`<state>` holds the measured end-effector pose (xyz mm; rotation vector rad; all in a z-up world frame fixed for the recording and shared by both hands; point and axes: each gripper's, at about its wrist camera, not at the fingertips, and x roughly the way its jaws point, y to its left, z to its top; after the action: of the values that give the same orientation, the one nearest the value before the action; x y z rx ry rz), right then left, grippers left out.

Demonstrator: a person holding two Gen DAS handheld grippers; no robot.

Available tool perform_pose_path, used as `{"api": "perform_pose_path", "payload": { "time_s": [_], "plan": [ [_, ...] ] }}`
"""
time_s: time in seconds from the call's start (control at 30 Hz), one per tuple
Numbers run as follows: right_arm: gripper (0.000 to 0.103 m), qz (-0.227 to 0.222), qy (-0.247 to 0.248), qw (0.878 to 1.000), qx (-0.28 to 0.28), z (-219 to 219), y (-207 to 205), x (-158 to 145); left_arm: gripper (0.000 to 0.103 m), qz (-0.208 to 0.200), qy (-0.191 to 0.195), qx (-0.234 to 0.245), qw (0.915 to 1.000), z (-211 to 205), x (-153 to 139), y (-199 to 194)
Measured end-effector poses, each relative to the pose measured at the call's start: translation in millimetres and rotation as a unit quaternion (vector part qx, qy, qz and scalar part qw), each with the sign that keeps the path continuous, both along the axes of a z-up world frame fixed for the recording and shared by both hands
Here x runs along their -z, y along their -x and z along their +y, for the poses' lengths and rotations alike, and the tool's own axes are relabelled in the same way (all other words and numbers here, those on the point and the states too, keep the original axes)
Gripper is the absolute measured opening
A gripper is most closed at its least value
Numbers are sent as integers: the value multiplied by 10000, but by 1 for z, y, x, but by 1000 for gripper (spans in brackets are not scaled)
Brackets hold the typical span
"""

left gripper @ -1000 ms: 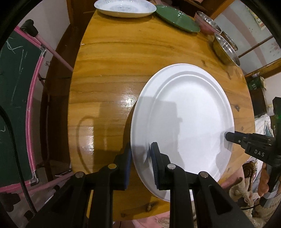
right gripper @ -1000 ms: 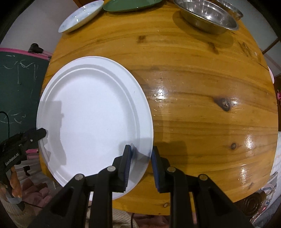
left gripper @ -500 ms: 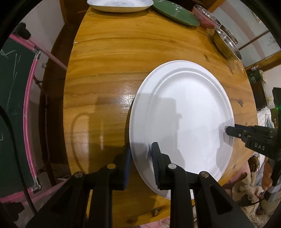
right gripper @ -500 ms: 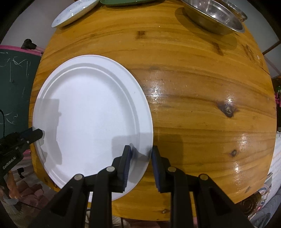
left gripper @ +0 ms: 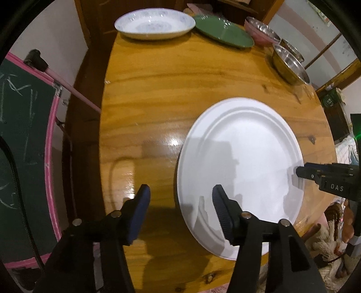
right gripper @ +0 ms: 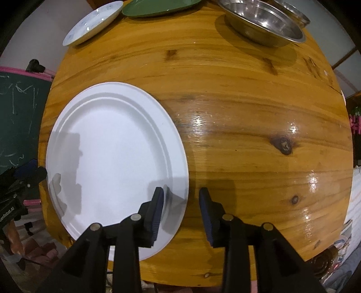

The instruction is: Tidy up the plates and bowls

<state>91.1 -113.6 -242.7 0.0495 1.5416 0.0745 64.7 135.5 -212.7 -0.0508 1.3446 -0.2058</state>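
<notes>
- The left gripper [left gripper: 180, 202] has its jaws spread wide, straddling the near-left rim of the white plate [left gripper: 243, 162] without pinching it: one finger stands over the plate, the other over bare wood.
- The right gripper [right gripper: 180, 202] is spread too, its left finger over the plate's near-right rim and its right finger over the table [right gripper: 248, 112]; it grips nothing.
- The white plate lies flat at the near edge of the round wooden table, its near rim seeming to overhang the edge a little.
- It looks thin and light, likely a moulded disposable plate, so stiff enough when held from two sides but prone to flex or tip from one. The raised rim is the place to take hold, on opposite sides, with gentle pressure.
- On the far side sit a patterned white dish [left gripper: 155, 23], a green plate [left gripper: 223, 33] and steel bowls [right gripper: 264, 20]; those are heavier and slicker, and the dish is breakable.
</notes>
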Motion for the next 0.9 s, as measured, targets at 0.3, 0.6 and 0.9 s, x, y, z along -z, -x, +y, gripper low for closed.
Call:
{"api": "perform_pose_path", "payload": {
  "time_s": [0.3, 0.6, 0.9],
  "plan": [
    [33, -208, -191, 9996, -21, -9, 7, -27, 62, -995, -290, -155, 9945, -8, -52, 19],
    [33, -1011, -487, 9932, -300, -24, 29, -109, 79, -2268, 47, -573, 9723, -14, -142, 39],
    [33, -2058, -742, 9743, -533, -35, 32, -210, 82, -3033, -103, -581, 9511, -42, -228, 41]
  ]
}}
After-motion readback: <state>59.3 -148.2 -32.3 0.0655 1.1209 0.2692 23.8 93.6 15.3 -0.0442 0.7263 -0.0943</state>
